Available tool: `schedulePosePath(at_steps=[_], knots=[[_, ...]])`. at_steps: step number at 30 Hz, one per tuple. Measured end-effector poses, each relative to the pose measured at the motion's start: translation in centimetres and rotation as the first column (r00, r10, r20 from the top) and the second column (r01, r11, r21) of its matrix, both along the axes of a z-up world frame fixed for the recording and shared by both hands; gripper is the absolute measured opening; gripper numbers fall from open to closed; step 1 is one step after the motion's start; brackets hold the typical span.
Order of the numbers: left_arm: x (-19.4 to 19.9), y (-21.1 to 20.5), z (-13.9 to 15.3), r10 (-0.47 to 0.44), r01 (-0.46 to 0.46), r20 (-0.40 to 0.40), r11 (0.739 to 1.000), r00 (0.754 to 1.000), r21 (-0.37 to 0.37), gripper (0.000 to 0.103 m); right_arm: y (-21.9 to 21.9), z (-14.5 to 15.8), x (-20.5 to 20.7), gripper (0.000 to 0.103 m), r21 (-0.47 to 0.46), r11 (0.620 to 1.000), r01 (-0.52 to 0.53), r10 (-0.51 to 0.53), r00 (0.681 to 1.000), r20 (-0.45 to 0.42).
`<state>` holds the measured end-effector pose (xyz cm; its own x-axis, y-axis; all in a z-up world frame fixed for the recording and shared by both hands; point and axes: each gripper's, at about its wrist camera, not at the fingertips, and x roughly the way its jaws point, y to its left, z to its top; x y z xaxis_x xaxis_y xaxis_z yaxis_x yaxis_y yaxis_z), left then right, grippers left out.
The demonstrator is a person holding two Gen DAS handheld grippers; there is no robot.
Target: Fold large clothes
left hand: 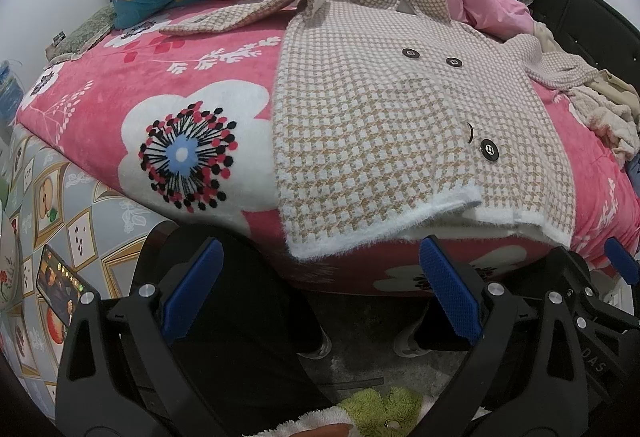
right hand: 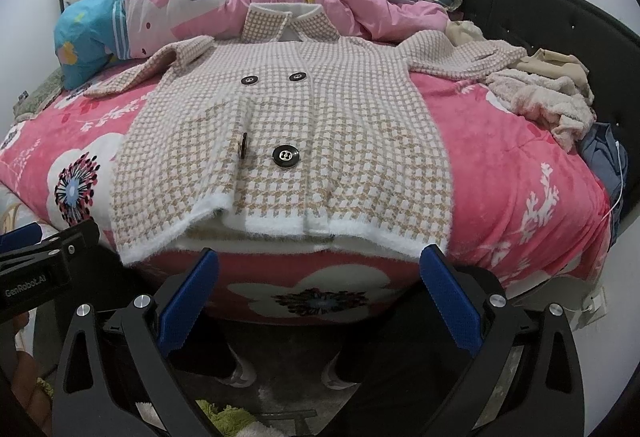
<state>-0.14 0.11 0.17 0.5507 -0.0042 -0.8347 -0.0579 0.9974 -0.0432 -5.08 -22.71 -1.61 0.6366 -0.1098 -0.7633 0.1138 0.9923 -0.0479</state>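
Several clothes (right hand: pixel 548 93) heaped beside coat (right hand: pixel 288 141), perhaps touching.

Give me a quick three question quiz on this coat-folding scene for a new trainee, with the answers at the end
1. True or false: the right gripper is already clamped on the hem of the checked coat.
2. How many dark buttons show on the coat front?
3. Multiple choice: where do the sleeves lie? A) folded across the chest B) spread out to either side C) tucked under the body

Key
1. False. Both it and the left gripper are open, short of the hem and holding nothing.
2. Four, including the lower large button; the one beside it is turned edge-on.
3. B. The coat lies face up on the pink floral blanket, collar away from the grippers.
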Motion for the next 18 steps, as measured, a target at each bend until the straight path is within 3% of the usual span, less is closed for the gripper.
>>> schedulePosePath(at_steps=[18], knots=[[-0.15,0.06,0.02,0.001,-0.001,0.002,1.000,1.000,0.002,0.095,0.29,0.57,0.17,0.098,-0.013,1.000,-0.007,0.007,1.000,0.013]])
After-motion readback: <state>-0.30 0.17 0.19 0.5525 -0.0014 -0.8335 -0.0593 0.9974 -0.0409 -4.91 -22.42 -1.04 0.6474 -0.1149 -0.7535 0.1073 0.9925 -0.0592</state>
